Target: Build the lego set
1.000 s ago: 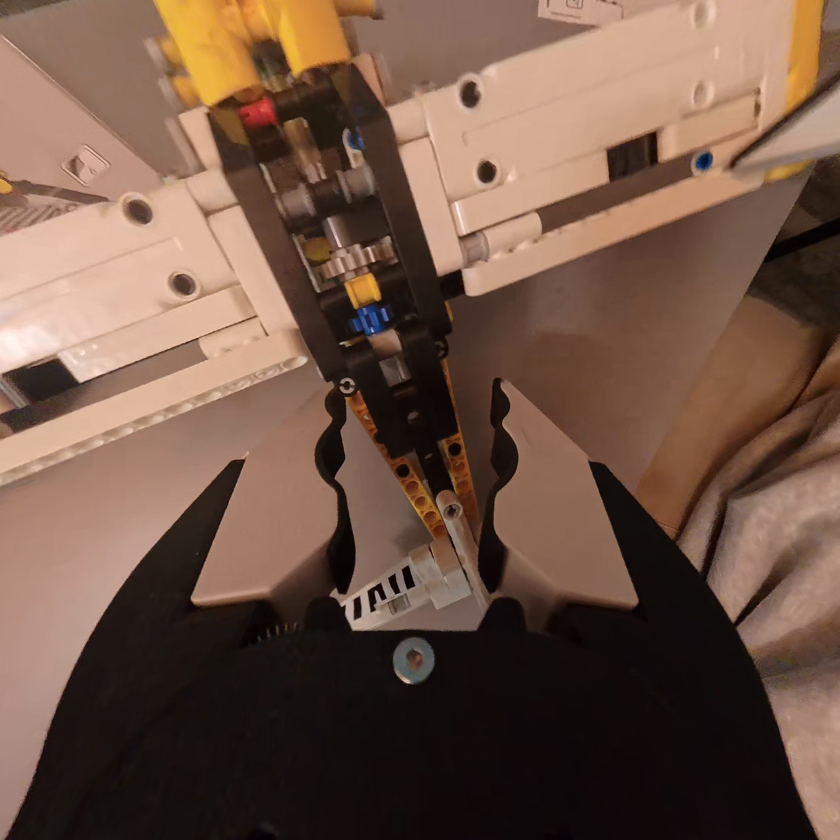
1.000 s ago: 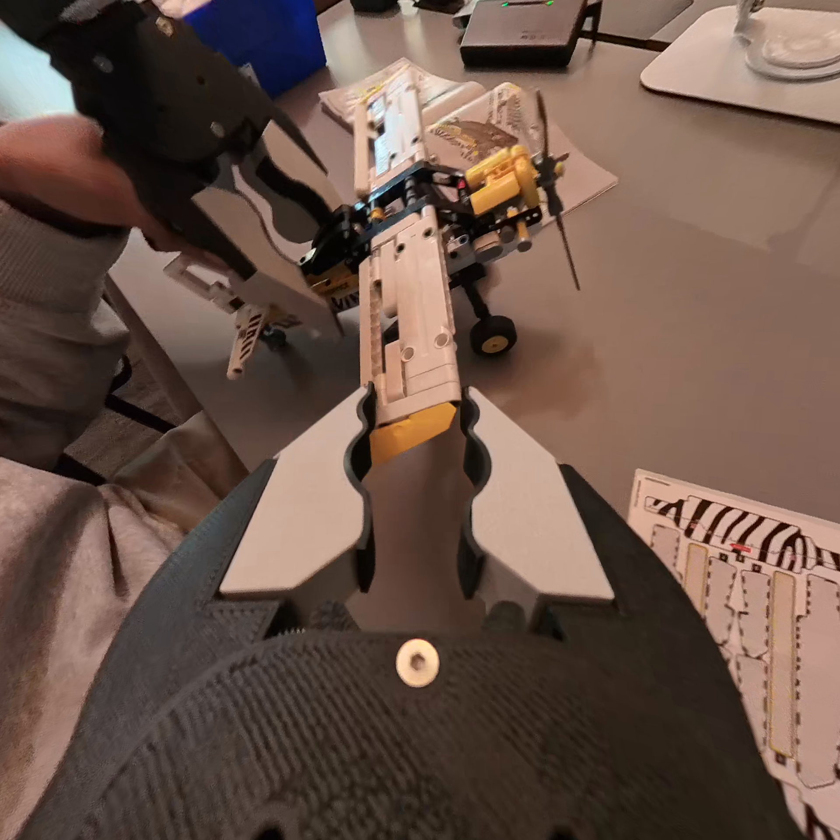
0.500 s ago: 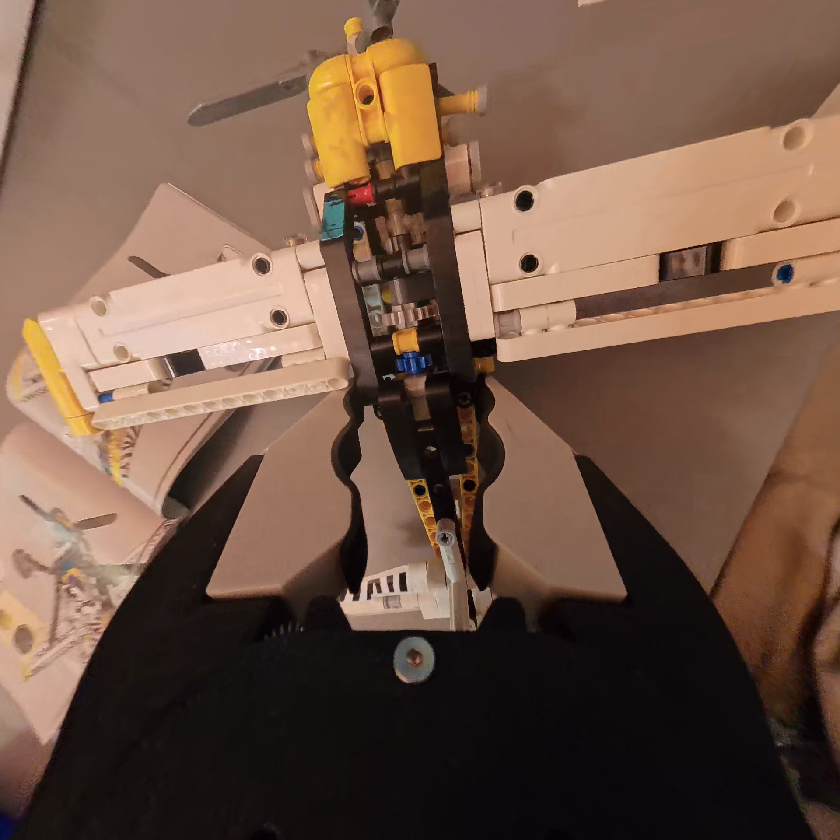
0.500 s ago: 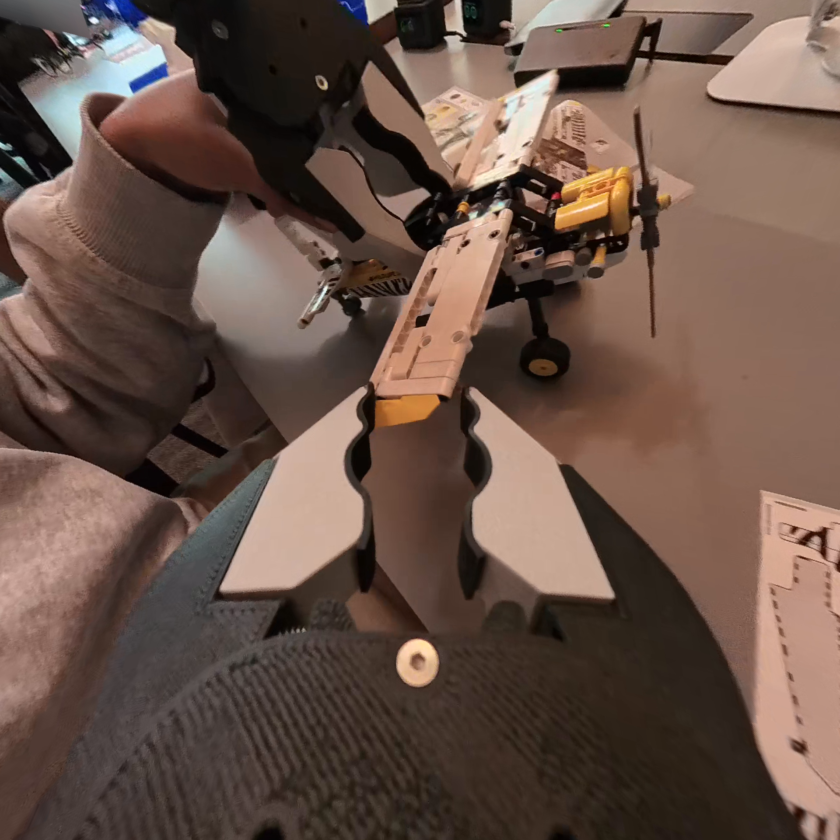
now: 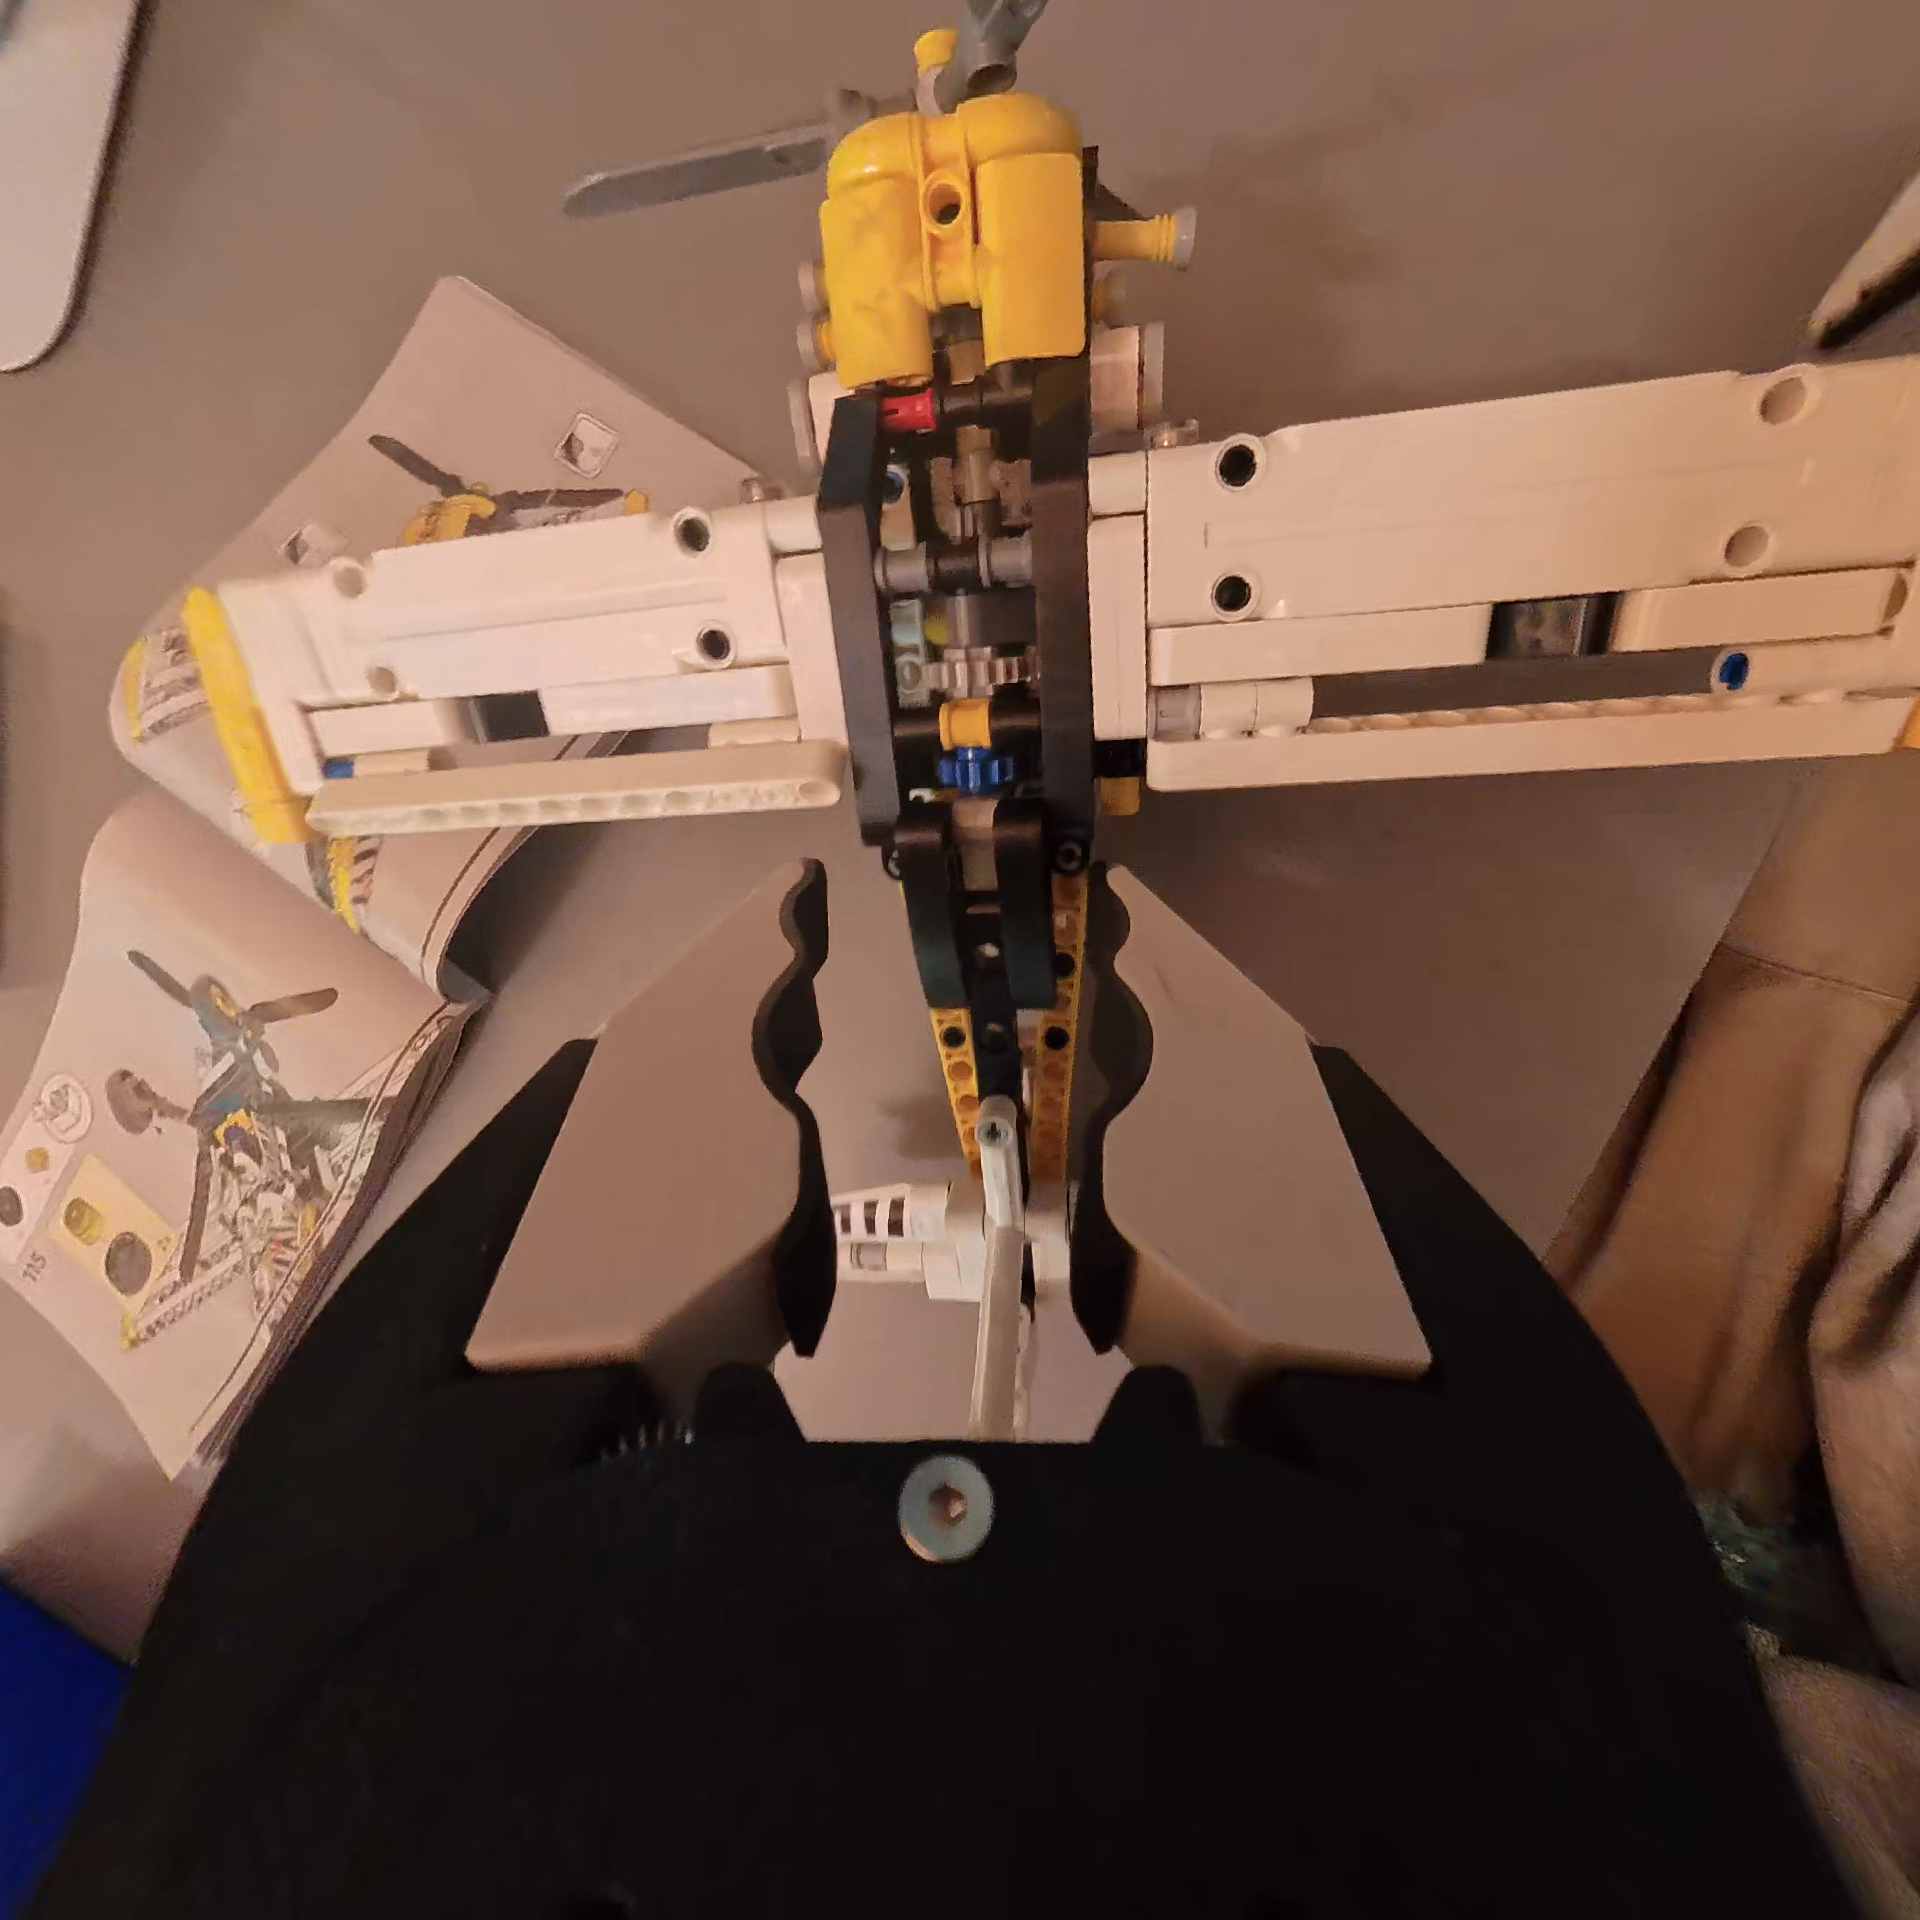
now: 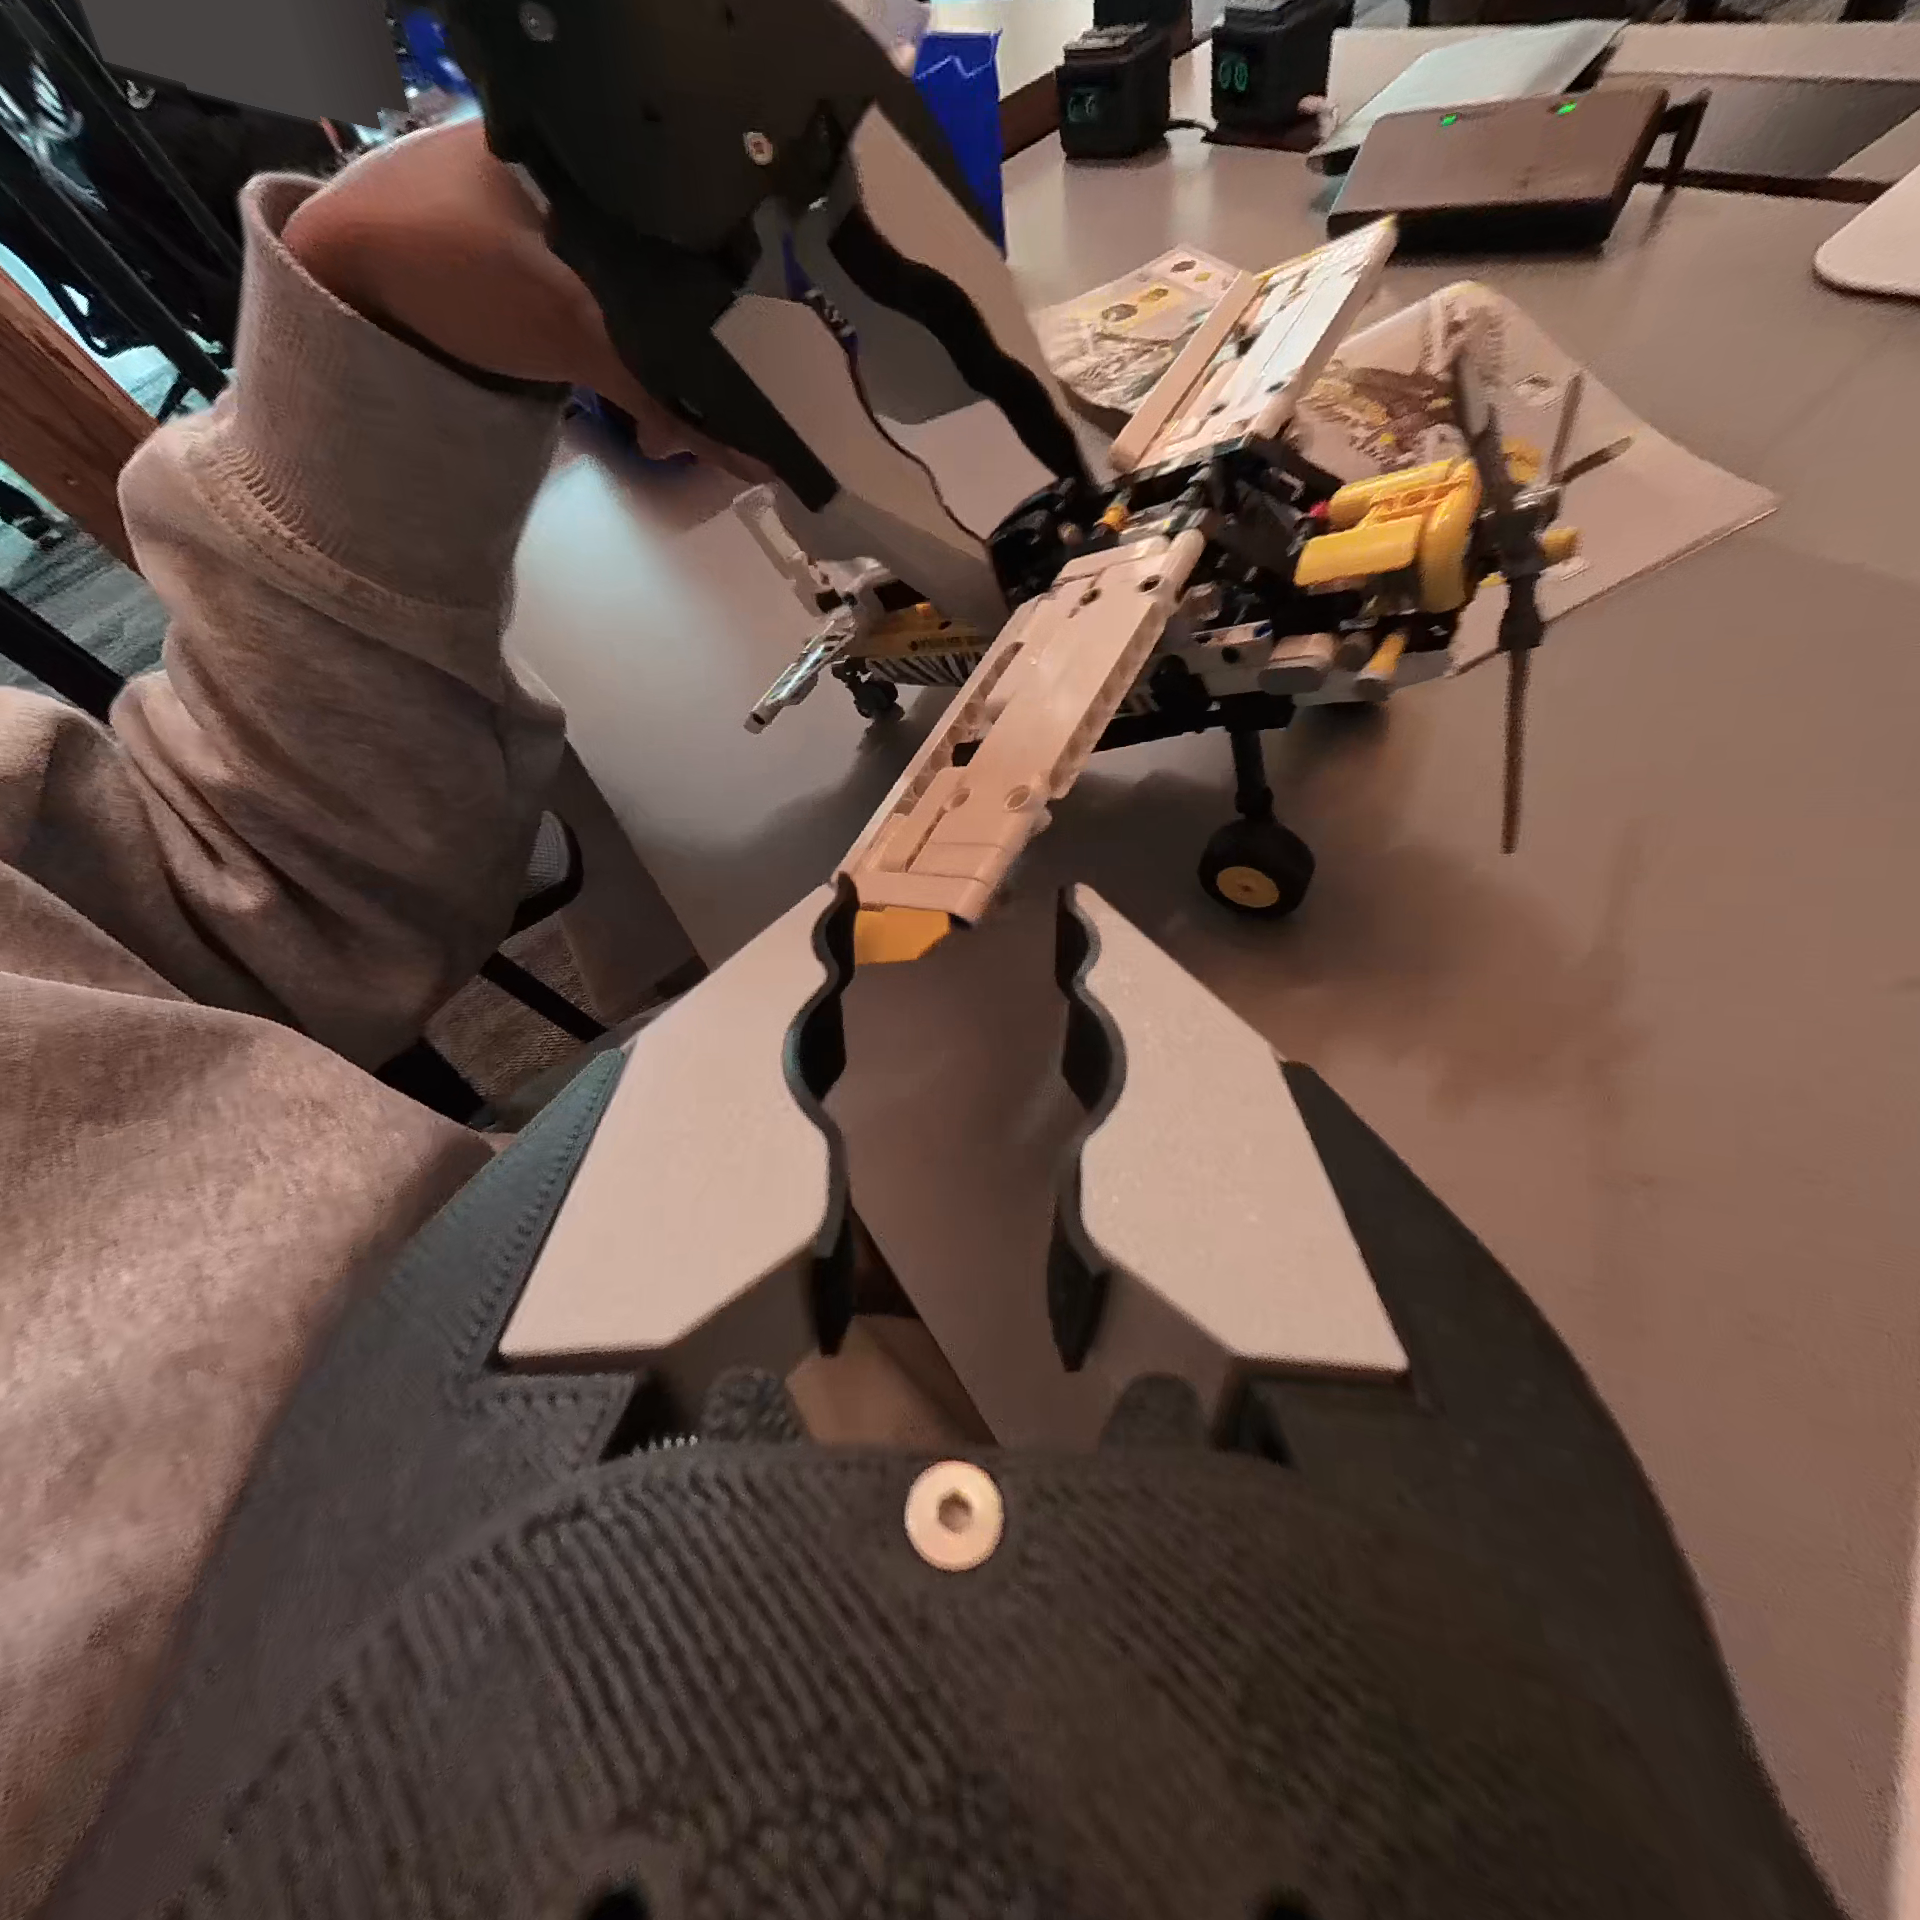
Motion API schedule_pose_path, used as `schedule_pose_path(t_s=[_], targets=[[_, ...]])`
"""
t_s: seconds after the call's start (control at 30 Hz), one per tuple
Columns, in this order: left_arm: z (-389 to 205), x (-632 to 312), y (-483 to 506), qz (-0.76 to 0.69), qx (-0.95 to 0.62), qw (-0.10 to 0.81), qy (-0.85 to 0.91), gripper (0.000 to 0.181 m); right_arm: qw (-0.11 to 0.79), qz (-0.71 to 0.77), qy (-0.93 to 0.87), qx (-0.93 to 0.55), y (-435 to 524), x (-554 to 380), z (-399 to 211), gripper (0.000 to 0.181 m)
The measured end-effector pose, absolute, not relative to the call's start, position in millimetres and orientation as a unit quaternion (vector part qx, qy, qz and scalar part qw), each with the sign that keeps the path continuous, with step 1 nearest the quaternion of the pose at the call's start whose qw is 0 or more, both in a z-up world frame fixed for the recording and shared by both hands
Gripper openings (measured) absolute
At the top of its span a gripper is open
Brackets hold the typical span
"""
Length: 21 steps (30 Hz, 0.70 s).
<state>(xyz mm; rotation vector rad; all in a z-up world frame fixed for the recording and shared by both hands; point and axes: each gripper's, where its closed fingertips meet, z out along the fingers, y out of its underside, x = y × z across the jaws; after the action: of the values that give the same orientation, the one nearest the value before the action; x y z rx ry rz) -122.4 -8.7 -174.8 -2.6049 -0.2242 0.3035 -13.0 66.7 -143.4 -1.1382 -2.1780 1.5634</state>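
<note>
The lego plane (image 5: 961, 623) has a black fuselage, white wings, a yellow engine (image 5: 951, 270) and a grey propeller. It stands on its wheels on the grey table (image 6: 1558, 1143). My left gripper (image 5: 956, 894) is open and straddles the thin tail boom (image 5: 997, 1039) from above; the boom lies close to the right finger. It also shows in the right wrist view (image 6: 1023, 530), held by a hand in a beige sleeve. My right gripper (image 6: 956, 914) is open and empty. The plane's (image 6: 1091, 644) yellow wing tip (image 6: 899, 935) sits just at its left fingertip.
The open instruction booklet (image 5: 208, 1143) lies under the far wing, also in the right wrist view (image 6: 1403, 395). A black box with green lights (image 6: 1496, 177) and a white base (image 6: 1870, 249) stand at the back. The table edge and the person's clothing (image 6: 208, 1143) are at the left.
The left gripper has drawn back along the tail, so the whole plane is now centred in its view. In the right view the plane's nose has swung right and the striped sticker sheet has left the frame.
</note>
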Motion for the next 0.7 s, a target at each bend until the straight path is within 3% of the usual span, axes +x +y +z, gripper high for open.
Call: schedule_pose_path(t_s=[0.4, 0.6, 0.7], targets=[[-128, -108, -13, 0.099, -0.923, 0.355, -0.112, 0.047, 0.245, 0.501, -0.690, -0.461, 181, -39, -117, 0.043], [-145, -103, -5, 0.104, -0.935, 0.322, -0.108, 0.052, 0.152, 0.616, -0.684, -0.361, 97, -22, -94, 0.043], [-157, -105, -7, 0.106, -0.942, 0.298, -0.111, 0.054, 0.201, 0.607, -0.711, -0.292, 58, -19, -101, 0.037]])
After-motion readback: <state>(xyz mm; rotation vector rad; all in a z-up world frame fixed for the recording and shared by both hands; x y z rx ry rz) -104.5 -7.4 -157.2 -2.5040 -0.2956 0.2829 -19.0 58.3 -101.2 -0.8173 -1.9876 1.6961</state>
